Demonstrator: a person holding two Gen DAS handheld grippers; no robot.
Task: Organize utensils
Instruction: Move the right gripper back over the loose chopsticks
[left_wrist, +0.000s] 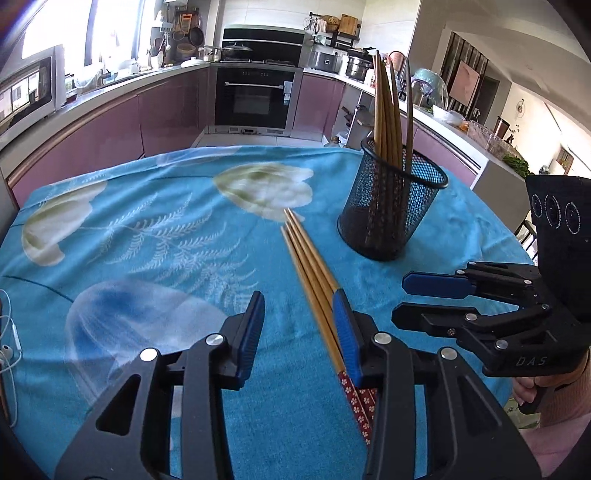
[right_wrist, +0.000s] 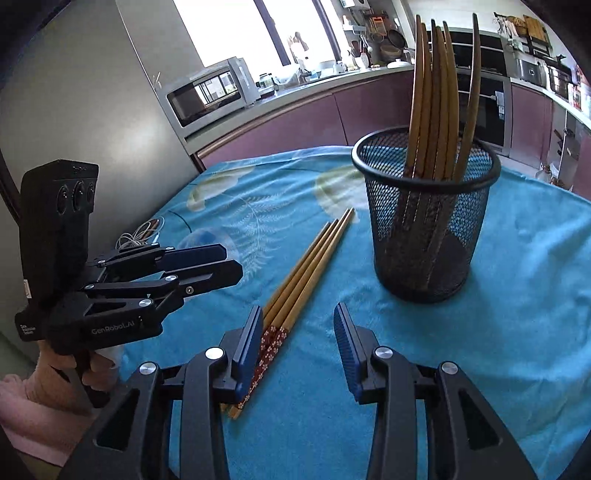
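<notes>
Right wrist: bamboo chopsticks (right_wrist: 306, 273); red-patterned ends

Four loose chopsticks (right_wrist: 312, 266) are counted lying together on the blue cloth, their red patterned ends seen side by side. In the one black mesh holder (right_wrist: 428, 229), six chopsticks (right_wrist: 437, 99) are counted standing upright, though the tight bundle makes the exact number hard to confirm. Two grippers are seen, the left gripper (left_wrist: 299, 332) and the right gripper (right_wrist: 299, 347), each with two blue-padded fingers.
</notes>
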